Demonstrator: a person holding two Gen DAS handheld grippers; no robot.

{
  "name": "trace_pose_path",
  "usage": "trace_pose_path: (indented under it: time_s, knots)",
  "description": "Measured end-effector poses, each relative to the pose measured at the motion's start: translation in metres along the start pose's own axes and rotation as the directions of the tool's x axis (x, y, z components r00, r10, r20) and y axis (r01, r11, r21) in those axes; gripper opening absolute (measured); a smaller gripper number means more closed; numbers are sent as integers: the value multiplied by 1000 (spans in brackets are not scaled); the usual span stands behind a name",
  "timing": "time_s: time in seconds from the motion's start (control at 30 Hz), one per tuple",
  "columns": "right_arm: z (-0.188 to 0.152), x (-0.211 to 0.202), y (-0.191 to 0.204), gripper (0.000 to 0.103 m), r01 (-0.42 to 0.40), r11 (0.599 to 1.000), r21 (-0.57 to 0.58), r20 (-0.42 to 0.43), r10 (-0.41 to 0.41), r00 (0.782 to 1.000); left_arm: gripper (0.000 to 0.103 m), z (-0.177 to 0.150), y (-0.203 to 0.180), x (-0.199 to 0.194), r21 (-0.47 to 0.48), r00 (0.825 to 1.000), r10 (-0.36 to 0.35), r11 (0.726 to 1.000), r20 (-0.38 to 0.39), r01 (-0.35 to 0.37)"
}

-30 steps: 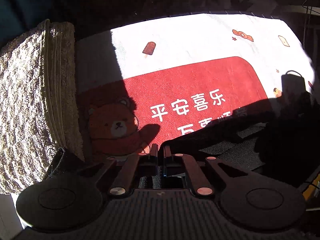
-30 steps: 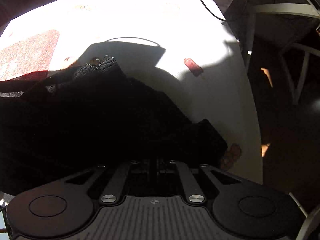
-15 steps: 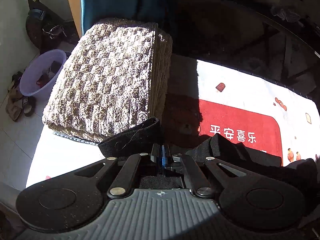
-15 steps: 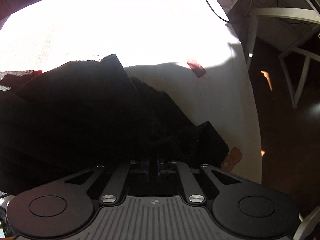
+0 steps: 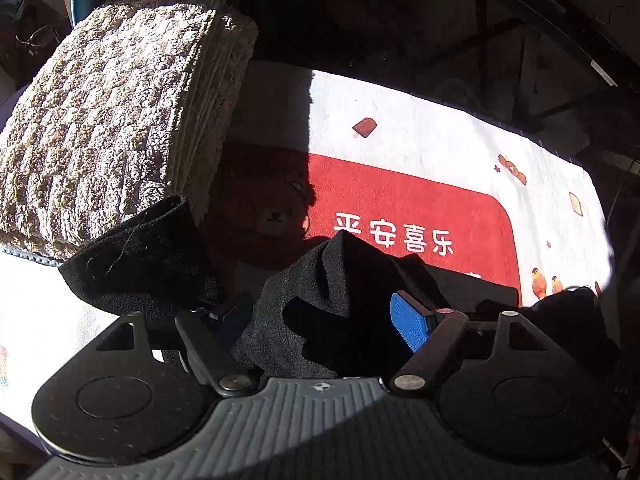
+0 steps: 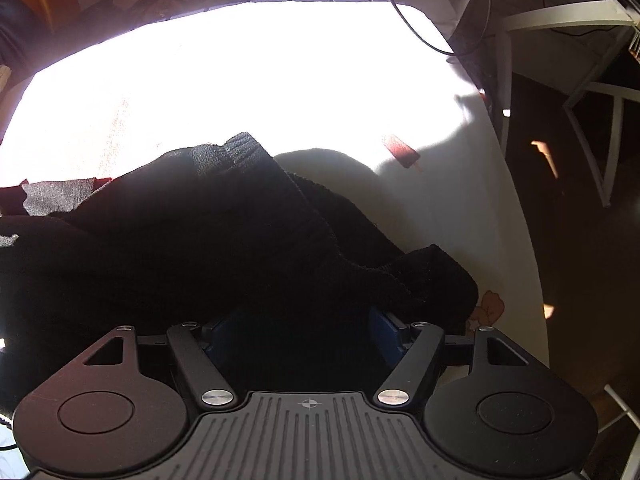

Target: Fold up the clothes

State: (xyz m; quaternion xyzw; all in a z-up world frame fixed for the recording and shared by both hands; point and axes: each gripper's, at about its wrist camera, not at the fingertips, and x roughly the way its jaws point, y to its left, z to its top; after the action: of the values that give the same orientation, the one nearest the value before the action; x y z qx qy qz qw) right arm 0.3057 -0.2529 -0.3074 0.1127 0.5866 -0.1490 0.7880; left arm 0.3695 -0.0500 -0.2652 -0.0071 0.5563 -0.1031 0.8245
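One finished item, far left: a folded brown-and-cream chequered fleece blanket [image 5: 112, 120], squared off on the white-and-red printed cloth worktop [image 5: 420, 148]. Centre to right: a black knit garment [image 5: 340, 280], bunched and only partly folded. The left gripper [image 5: 320, 320] and right gripper [image 6: 304, 328] have jaws opening, releasing the fabric lying between them. Smoothing and further folds remain.

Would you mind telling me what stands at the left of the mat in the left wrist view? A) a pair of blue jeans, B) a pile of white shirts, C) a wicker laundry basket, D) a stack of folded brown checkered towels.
D: a stack of folded brown checkered towels rises beside the mat, with the black garment lying in front of it.
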Motion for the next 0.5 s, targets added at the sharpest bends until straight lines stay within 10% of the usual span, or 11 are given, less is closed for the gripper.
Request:
trace_pose_path:
  time_s: [0.17, 0.2, 0.27, 0.5]
  knots:
    - [4, 11, 4, 66, -2, 1000, 6, -22, 2, 1000, 81, 25, -46, 49, 340, 987, 161, 929, -14, -147]
    - [4, 13, 4, 66, -3, 1000, 7, -25, 3, 1000, 71, 27, -40, 52, 327, 988, 150, 936, -35, -131]
    - [4, 15, 2, 67, -7, 1000, 9, -30, 7, 1000, 13, 29, -26, 53, 264, 990, 102, 962, -93, -74]
    - [5, 24, -1, 69, -9, 1000, 22, -40, 10, 999, 7, 23, 30, -30, 31, 995, 27, 999, 92, -30]
